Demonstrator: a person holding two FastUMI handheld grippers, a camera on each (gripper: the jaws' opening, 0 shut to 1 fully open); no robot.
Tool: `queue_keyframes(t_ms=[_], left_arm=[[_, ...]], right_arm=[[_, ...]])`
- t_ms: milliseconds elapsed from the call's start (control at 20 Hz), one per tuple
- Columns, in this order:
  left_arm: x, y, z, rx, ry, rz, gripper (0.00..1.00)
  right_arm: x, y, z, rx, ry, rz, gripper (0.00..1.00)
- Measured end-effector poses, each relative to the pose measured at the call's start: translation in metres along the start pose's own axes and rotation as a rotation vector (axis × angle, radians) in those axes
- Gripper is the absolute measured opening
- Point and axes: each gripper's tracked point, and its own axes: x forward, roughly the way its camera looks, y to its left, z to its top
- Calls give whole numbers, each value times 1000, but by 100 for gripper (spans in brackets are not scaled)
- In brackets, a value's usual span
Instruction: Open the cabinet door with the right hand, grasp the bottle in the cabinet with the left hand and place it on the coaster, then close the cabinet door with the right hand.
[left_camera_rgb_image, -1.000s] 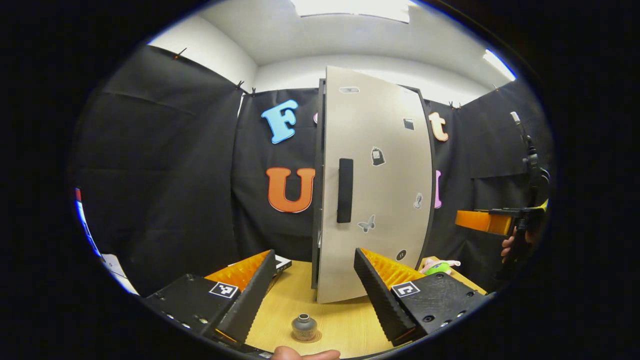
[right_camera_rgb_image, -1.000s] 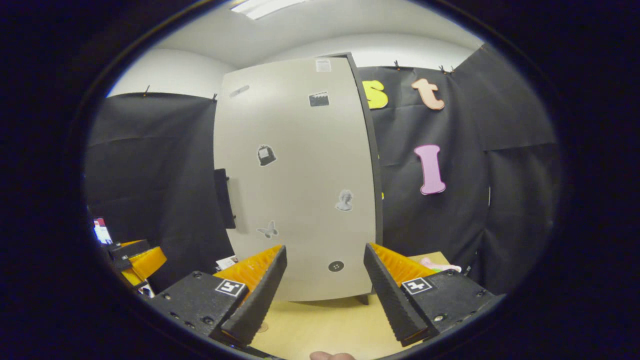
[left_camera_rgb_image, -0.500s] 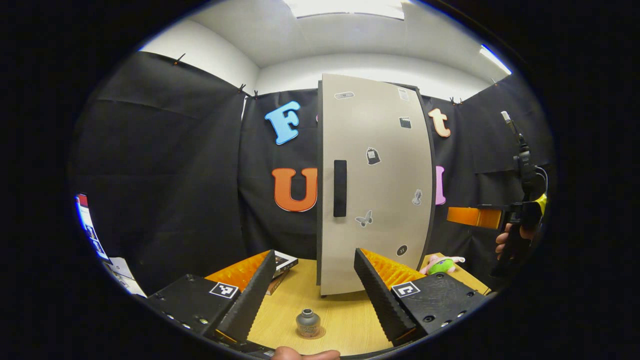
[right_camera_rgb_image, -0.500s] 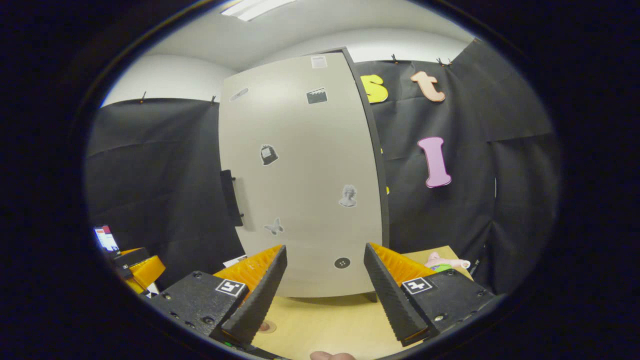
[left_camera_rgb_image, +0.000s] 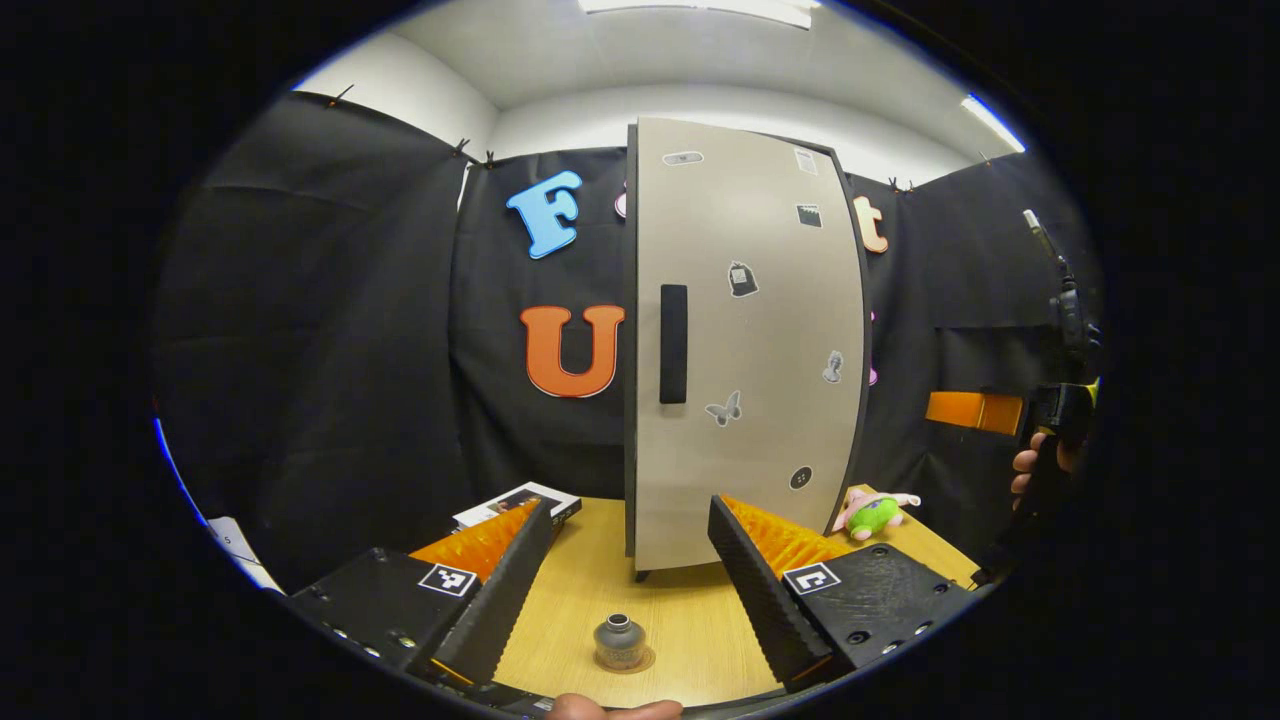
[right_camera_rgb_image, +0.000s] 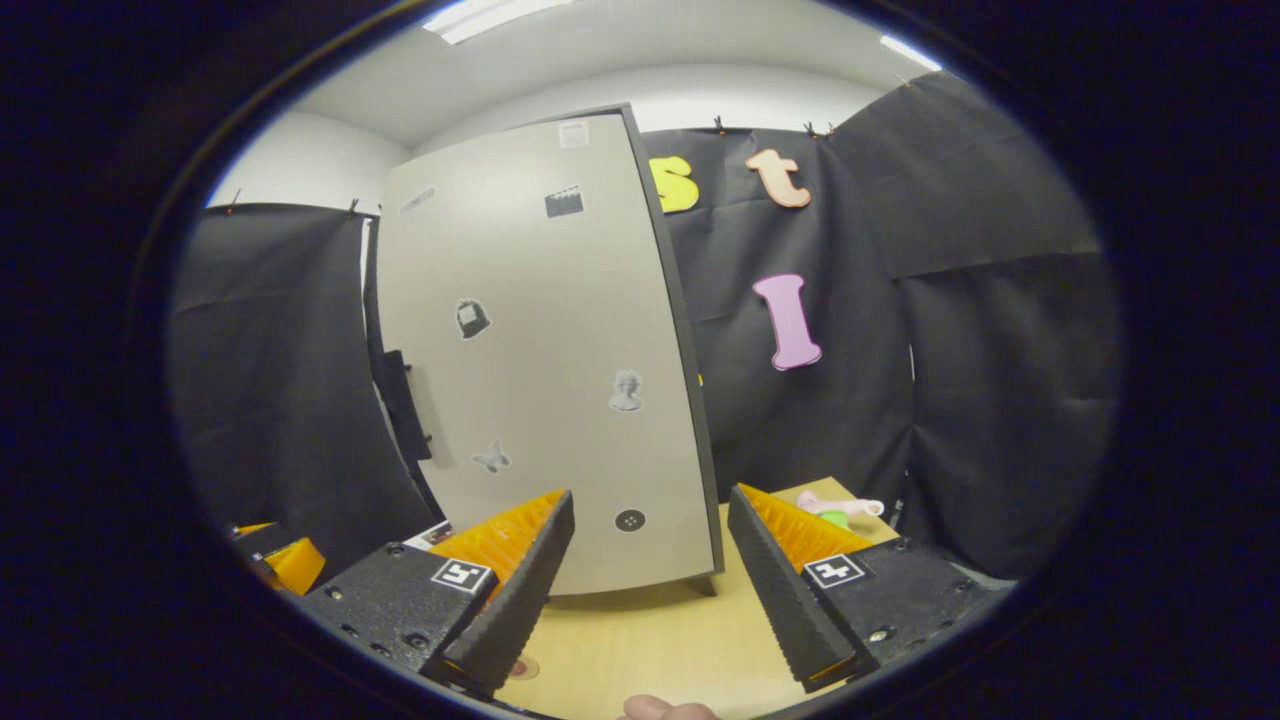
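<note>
- Judging from the shut door and the bottle on its coaster, the last step looks done or all but done; nothing more seems called for than drawing both tools clear without knocking the bottle.
- Nearest in the left gripper view, the left gripper (left_camera_rgb_image: 628, 570) has its 2 fingers spread wide apart and holds nothing.
- Between and just ahead of those fingers, the small grey round-bodied bottle (left_camera_rgb_image: 619, 642) stands upright on the thin round tan coaster (left_camera_rgb_image: 640, 661), on the pale wooden tabletop (left_camera_rgb_image: 690, 630), touching neither finger.
- In the right gripper view, the right gripper (right_camera_rgb_image: 648, 575) is likewise spread wide and empty, aimed at the lower part of the door and apart from it.
- Farther back stands the tall beige flat-panelled cabinet door (left_camera_rgb_image: 745, 340), lying flush against its dark frame, with the black vertical bar handle (left_camera_rgb_image: 673, 343) near its left edge.
- A green and pink plush toy (left_camera_rgb_image: 872, 512) lies beside the cabinet's right foot; a flat dark box (left_camera_rgb_image: 517, 502) lies to its left.
</note>
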Motion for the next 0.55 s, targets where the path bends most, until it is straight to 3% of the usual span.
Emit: queue_keyframes(t_ms=[200, 300, 450, 500, 550], left_arm=[[12, 3, 3, -22, 1, -13, 96], [15, 4, 4, -28, 5, -16, 95], [19, 5, 6, -25, -3, -22, 95], [19, 6, 8, -26, -8, -23, 96], [19, 5, 10, -29, -12, -28, 95]], right_arm=[[-5, 12, -5, -82, -2, 20, 99], [-6, 19, -8, -94, 8, 37, 94], [-4, 22, -7, -86, 11, 46, 99], [-3, 24, -7, -83, 13, 50, 94], [-3, 24, -6, -84, 12, 51, 99]])
